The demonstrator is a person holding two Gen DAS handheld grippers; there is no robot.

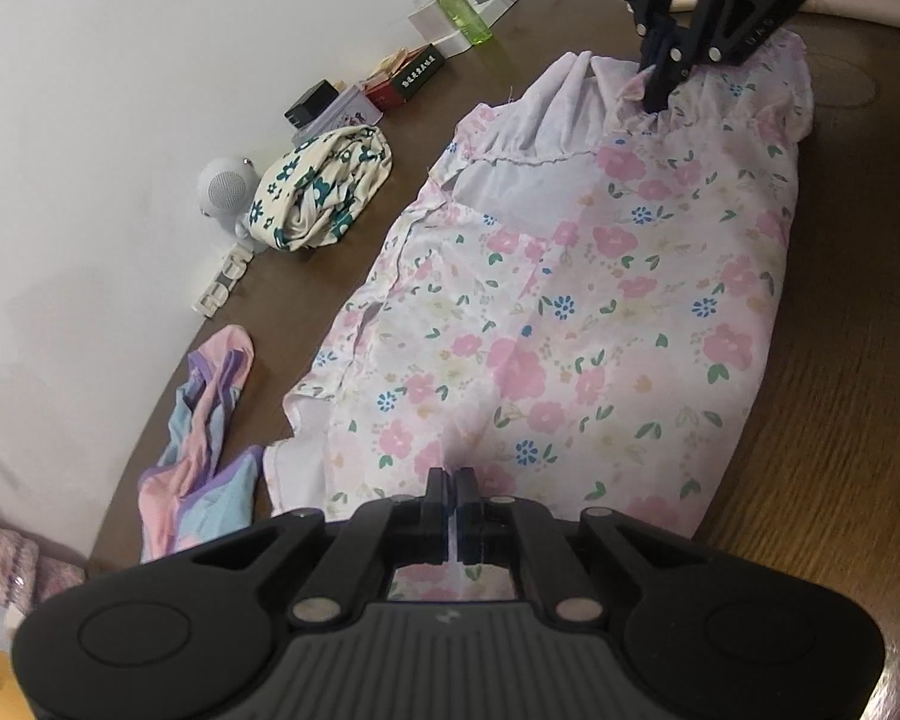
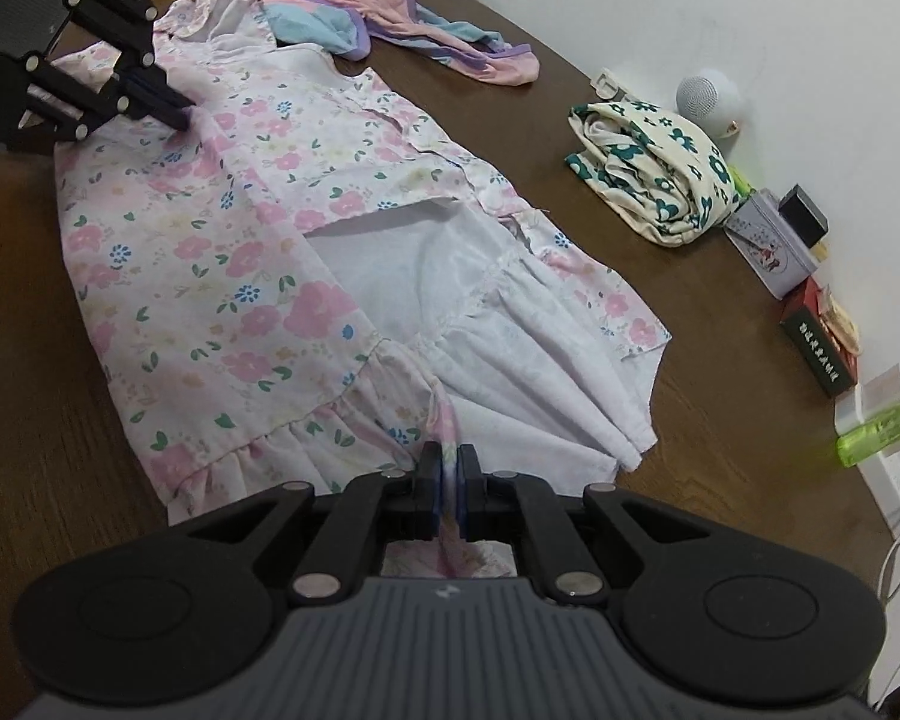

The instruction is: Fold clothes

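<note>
A pink floral dress [image 1: 600, 300] lies lengthwise on the brown wooden table [image 1: 840, 420], one long side folded over so its white inside [image 2: 426, 276] shows. My left gripper [image 1: 450, 480] is shut on the dress's near edge, with a strip of fabric pinched between its pads. At the far end in that view, my right gripper [image 1: 660, 96] pinches the gathered hem. In the right wrist view the right gripper [image 2: 448, 462] is shut on the ruffled hem of the dress [image 2: 210, 228]. The left gripper [image 2: 180, 114] holds the opposite end there.
A pastel pink, blue and purple garment [image 1: 204, 438] and a bundled cream garment with green flowers [image 1: 324, 192] lie beside the dress near the white wall. A white round speaker [image 1: 225, 186], small boxes [image 1: 414, 75], a green bottle [image 1: 465, 15] and a charger with cables line the wall side.
</note>
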